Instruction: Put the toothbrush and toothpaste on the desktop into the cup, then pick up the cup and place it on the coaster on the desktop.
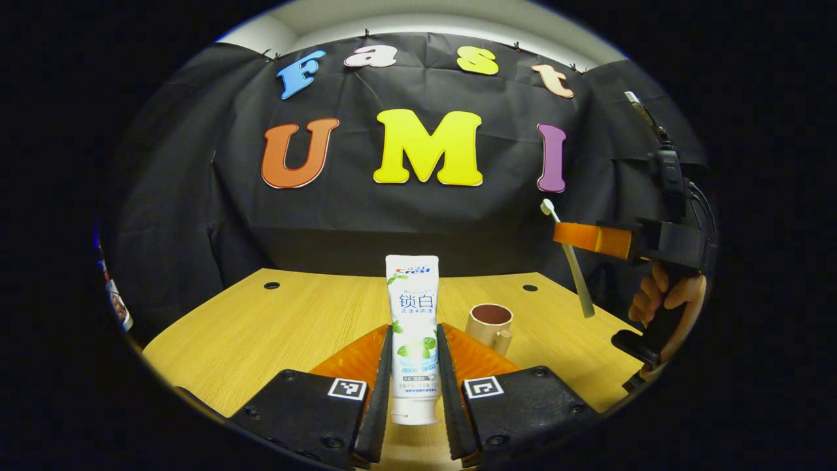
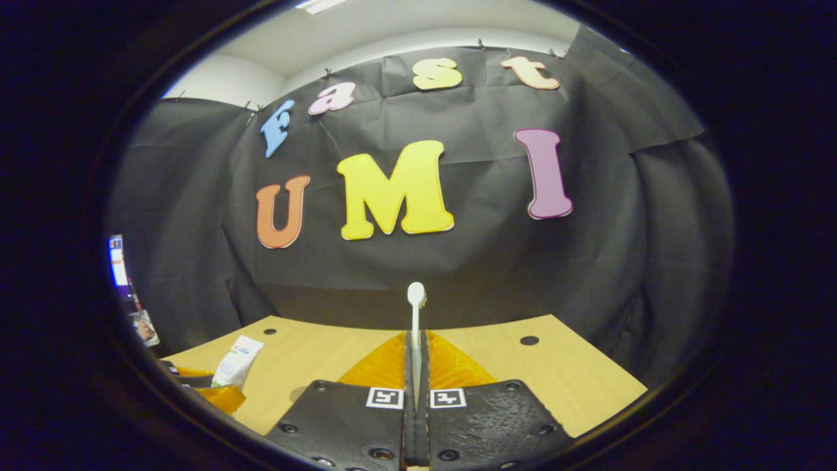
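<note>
In the left gripper view, the left gripper (image 1: 414, 366) was clamped on the upright toothpaste (image 1: 412, 327); the cup (image 1: 490, 327) stood just beyond on the desktop (image 1: 274, 327), with nothing visible inside. In the right gripper view, the right gripper (image 2: 416, 366) was clamped on the upright toothbrush (image 2: 416, 314).

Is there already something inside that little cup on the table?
No, the cup stands empty on the table, while the toothpaste is held up.

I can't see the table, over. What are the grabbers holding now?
Left gripper shut on toothpaste. Right gripper shut on toothbrush, both lifted. Cup on desk, empty, nothing blocking.
</note>
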The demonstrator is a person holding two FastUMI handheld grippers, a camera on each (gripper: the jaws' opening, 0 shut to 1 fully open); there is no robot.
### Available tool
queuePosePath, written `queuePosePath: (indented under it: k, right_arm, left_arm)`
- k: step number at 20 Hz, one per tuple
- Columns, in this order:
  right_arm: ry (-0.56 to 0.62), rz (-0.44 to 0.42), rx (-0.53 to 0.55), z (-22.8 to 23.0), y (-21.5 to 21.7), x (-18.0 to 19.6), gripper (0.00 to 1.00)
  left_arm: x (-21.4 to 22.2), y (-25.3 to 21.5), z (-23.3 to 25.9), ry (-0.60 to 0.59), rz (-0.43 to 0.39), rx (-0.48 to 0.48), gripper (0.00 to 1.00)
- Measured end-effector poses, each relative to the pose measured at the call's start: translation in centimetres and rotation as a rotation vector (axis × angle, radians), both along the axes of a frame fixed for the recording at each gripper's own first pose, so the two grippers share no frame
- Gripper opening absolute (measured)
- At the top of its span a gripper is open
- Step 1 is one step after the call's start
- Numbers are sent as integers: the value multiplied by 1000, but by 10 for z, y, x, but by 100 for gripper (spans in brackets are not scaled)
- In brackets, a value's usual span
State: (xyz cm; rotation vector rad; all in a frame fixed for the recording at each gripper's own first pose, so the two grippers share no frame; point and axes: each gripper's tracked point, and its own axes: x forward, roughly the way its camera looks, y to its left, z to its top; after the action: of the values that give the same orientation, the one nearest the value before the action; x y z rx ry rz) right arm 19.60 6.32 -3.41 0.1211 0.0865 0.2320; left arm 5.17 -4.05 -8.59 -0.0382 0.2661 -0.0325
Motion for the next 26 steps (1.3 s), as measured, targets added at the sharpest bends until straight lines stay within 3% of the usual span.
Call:
queuePosePath:
  k: [9,17,25,26]
  right_arm:
    - [46,12,-49,-49,65,89,0]
    - [47,-25,-39,-51,59,97,1]
    - [93,13,-90,-71,63,94,6]
    - [100,20,-95,-75,64,93,16]
  left_arm:
    - [3,29,-3,11,36,-51,40]
    - [2,19,-10,40,6,-67,40]
    - [2,7,-20,75,-29,-60,40]
    - [1,7,-18,70,-30,-56,40]
